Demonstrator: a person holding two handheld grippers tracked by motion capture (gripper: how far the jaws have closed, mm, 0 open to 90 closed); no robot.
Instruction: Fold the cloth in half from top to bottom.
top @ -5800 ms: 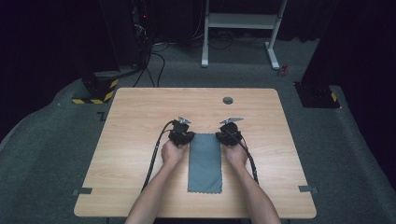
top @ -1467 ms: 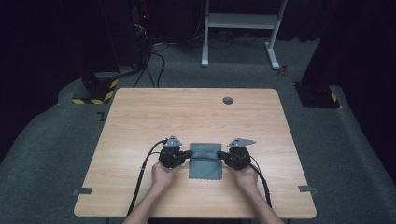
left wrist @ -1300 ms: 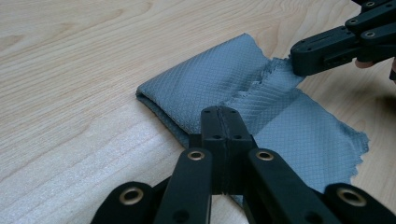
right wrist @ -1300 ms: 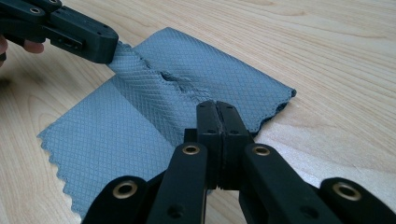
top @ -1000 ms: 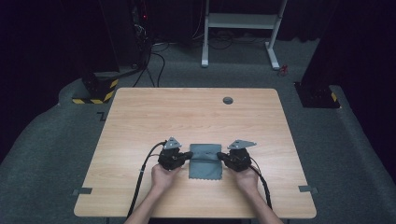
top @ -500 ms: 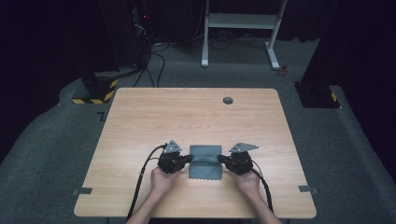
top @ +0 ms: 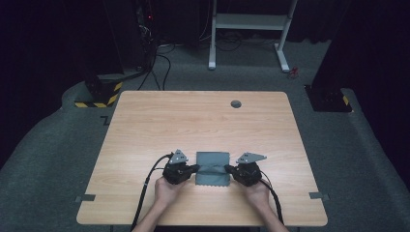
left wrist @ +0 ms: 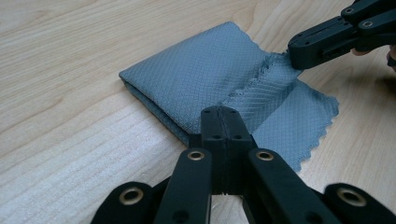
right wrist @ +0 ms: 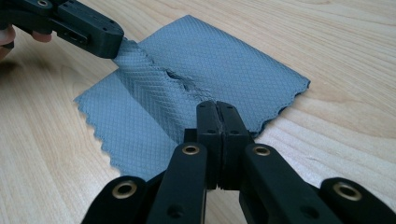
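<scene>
Cloth (top: 212, 168): a grey-blue square, folded once, lying flat on the desk (top: 203, 121) near its front edge, well short of the round grommet (top: 236, 103) at the desk's far side. I hold it from both flanks. My left gripper (top: 196, 167) sits at the cloth's left edge, jaws pressed together on the upper layer's edge; in the left gripper view the pinch falls where the zigzag hem crosses the fold (left wrist: 219, 114). My right gripper (top: 227, 169) mirrors it at the cloth's right edge, jaws likewise clamped on that hem (right wrist: 216, 109).

I judge the paired grip serves to carry the top layer's free edge evenly, so it lands square rather than skewed; the layer stops short of the cloth's near edge, leaving a strip of the lower layer exposed. A raised ridge runs across the cloth between the two pinch points, with a small pucker near the right gripper.

Material: thin woven microfibre with a fine diamond texture, pinked edges, limp, holding no crease. The desk is smooth light wood-grain laminate.
</scene>
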